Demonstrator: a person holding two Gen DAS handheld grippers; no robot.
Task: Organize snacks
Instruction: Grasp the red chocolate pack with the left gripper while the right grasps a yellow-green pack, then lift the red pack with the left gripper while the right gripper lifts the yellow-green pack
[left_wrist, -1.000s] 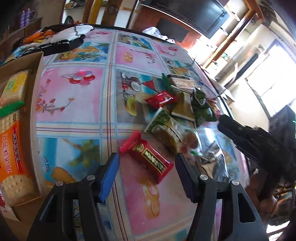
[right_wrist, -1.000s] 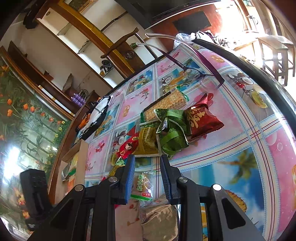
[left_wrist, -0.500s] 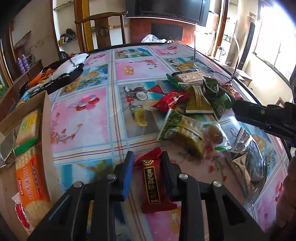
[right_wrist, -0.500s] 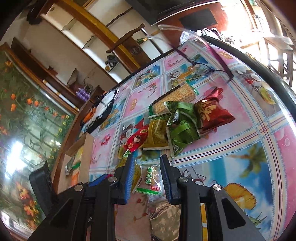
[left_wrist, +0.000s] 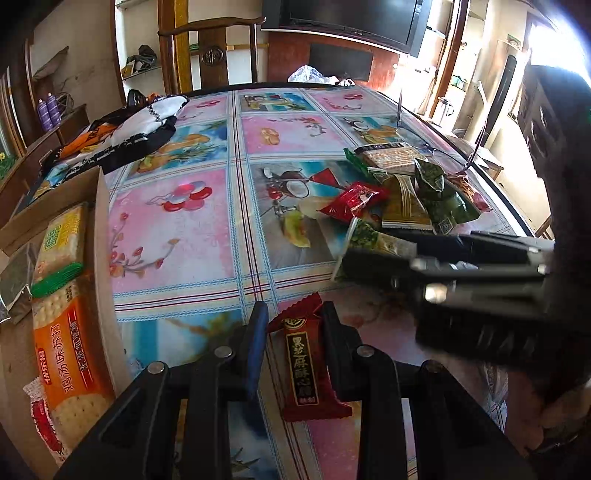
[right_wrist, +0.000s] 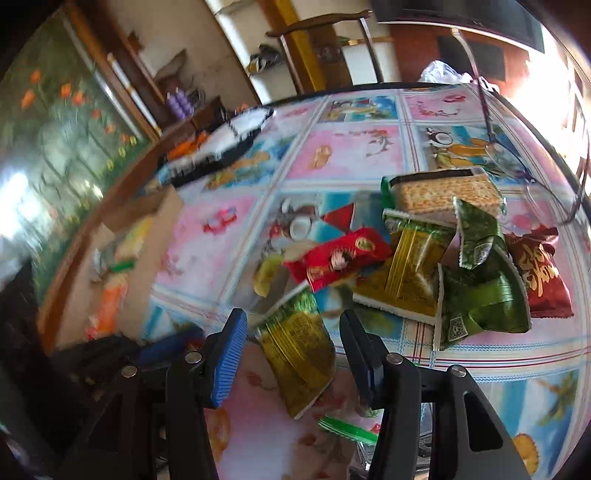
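Left gripper clamped on red bar; lift straight, carry to box at table's left edge. Right gripper just opened, straddling green pack untouched; centre, then close.

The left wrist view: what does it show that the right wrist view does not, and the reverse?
Only the left view shows the dark red bar gripped by the left gripper, and the TV. Only the right view shows the right gripper, its jaws just opening around a green-gold packet without pressing it. Both show the snack pile, the box and the chair.
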